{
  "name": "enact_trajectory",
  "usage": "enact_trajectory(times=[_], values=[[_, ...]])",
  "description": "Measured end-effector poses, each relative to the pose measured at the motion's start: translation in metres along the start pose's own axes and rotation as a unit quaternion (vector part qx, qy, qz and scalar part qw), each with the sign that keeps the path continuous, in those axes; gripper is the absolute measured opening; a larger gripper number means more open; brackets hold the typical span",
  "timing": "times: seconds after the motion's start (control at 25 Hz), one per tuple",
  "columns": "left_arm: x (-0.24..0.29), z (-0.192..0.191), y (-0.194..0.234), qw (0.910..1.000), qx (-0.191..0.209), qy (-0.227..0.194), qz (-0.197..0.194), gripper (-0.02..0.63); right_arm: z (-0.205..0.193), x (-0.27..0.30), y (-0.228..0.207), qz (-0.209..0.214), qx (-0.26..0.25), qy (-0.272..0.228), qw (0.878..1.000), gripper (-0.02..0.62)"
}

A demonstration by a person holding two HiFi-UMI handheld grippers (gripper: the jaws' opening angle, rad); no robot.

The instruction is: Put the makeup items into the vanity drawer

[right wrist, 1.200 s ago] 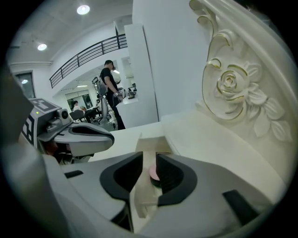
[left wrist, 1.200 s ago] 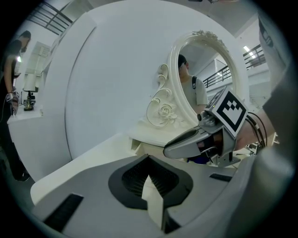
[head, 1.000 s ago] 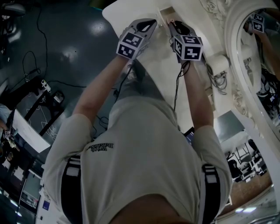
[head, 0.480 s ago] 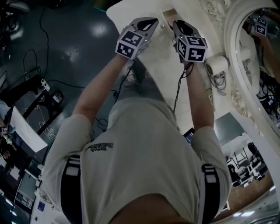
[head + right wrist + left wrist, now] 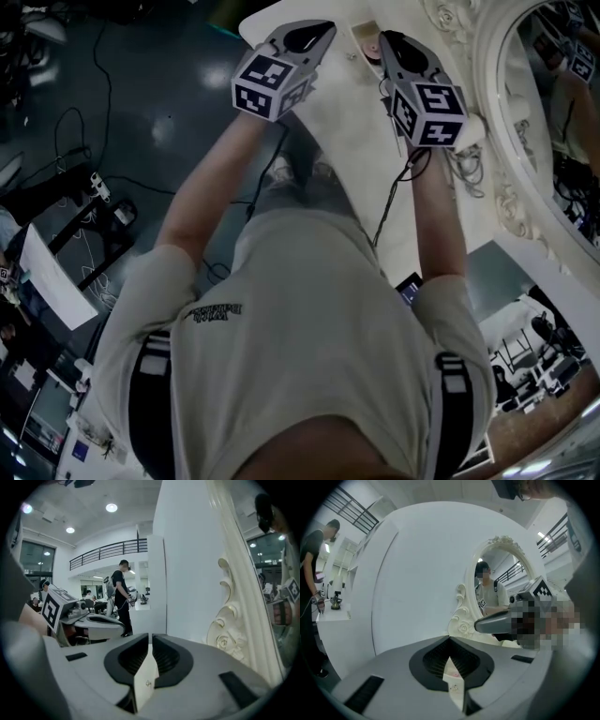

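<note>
Left gripper [image 5: 449,643] jaws pressed together, empty. Right gripper [image 5: 150,637] jaws closing, thin slit left, nothing between. Both over open vanity drawer [image 5: 359,32]; pinkish makeup item [image 5: 372,43] possibly inside.

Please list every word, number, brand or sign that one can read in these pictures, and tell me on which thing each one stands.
No text here can be read with certainty.
Shirt print: two short dark lines, upside down in the head view, too blurred to read.
Left marker cube and right marker cube: black-and-white square patterns only, no letters or numbers.
</note>
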State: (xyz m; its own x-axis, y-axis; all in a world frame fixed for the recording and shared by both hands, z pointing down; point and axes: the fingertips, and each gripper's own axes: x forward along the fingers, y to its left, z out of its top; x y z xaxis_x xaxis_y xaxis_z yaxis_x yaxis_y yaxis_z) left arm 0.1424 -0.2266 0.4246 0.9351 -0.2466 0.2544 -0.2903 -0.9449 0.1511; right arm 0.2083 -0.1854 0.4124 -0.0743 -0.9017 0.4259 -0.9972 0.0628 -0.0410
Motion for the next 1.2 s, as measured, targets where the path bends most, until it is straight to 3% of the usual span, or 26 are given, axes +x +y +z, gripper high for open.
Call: enact_trajectory(times=[0.36, 0.72, 1.0, 1.2], values=[[-0.072, 0.088, -0.03, 0.9959, 0.028, -0.086, -0.001, 0.012, 0.081, -0.074, 0.063, 0.017, -0.081, -0.087, 0.993, 0.015], [-0.154, 0.148, -0.07, 0.9866, 0.067, -0.149, -0.002, 0.012, 0.129, -0.148, 0.118, 0.032, -0.135, -0.151, 0.979, 0.008], [-0.203, 0.151, -0.101, 0.983, 0.081, -0.165, 0.008, 0.012, 0.126, -0.186, 0.159, 0.07, -0.12, -0.181, 0.974, 0.008], [-0.224, 0.133, -0.119, 0.9819, 0.087, -0.167, 0.015, 0.012, 0.098, -0.191, 0.177, 0.097, -0.07, -0.174, 0.978, 0.006]])
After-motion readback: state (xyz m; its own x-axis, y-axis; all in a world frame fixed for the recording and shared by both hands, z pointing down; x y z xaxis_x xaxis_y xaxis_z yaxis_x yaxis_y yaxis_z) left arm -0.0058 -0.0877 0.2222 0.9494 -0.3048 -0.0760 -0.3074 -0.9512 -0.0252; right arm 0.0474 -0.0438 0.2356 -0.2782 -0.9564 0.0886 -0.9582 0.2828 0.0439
